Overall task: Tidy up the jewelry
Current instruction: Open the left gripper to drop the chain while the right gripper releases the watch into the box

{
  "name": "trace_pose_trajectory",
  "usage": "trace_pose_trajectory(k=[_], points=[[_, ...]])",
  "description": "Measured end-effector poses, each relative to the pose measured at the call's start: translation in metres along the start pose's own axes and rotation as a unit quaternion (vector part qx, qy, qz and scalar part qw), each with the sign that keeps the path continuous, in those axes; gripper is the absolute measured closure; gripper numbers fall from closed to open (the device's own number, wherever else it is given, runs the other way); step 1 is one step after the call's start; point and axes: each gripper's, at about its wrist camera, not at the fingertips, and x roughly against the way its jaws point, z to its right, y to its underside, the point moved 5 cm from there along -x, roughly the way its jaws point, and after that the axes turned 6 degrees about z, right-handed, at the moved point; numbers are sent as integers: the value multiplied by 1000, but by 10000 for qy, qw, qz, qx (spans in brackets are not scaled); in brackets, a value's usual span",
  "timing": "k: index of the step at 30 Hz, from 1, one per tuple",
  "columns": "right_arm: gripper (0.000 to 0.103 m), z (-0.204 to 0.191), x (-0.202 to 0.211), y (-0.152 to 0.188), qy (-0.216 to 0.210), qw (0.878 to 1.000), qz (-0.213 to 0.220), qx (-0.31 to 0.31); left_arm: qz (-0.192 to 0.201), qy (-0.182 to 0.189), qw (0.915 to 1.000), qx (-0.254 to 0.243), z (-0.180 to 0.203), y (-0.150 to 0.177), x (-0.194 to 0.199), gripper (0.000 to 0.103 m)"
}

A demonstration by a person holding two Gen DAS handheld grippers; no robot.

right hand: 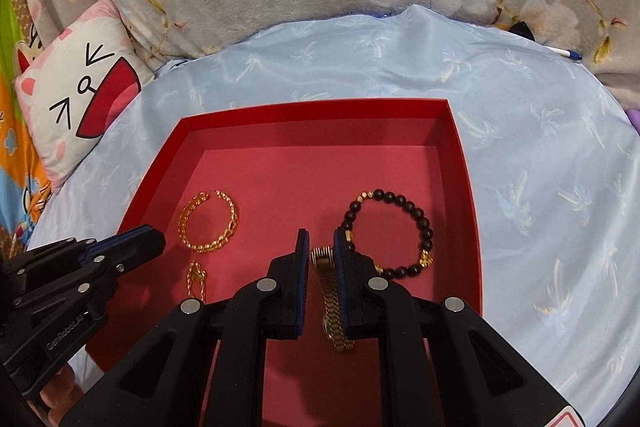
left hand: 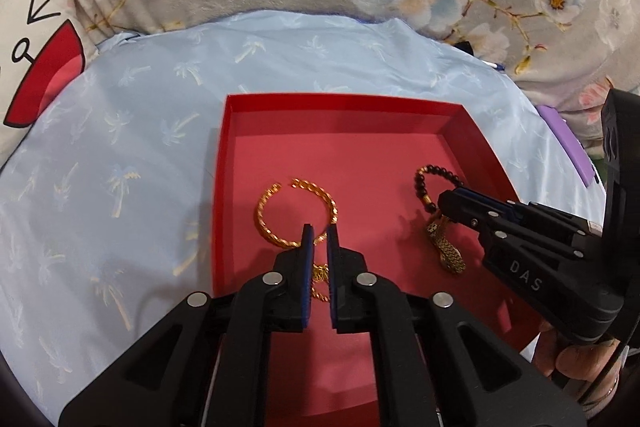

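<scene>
The gold watch (right hand: 331, 291) is lying inside the red box (right hand: 460, 163), near its front, just beside the bead bracelet (right hand: 390, 233). The right gripper (right hand: 321, 247) is straddling the band, jaws released. The left gripper (left hand: 319, 239) is hovering over the gold bangle (left hand: 294, 213), jaws slightly parted, gripping nothing. Closing squarely across the band seems best, avoiding the beads.
</scene>
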Motion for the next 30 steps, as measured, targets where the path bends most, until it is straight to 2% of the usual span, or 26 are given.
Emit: trace_pose_trajectory(k=[2,3,10,15,21,30], points=[[84,-1,4,-4,42,9999,161,-4,88,-88,9999,86,-5,-4,3,65],[79,0,7,-6,48,9996,270,-26,149,-159,9997,109,-8,-6,5,61],[72,8,63,-4,112,9950,973,-177,509,-380,9980,20,-16,-6,36,56],[69,10,106,23,58,9928,1166,-252,679,-401,9969,38,-18,8,69,54],[69,12,138,73,140,9933,1107,-298,726,-557,9958,-62,-17,41,100,45],[68,9,150,136,173,9962,755,-394,356,-601,9976,-36,-17,108,108,42]])
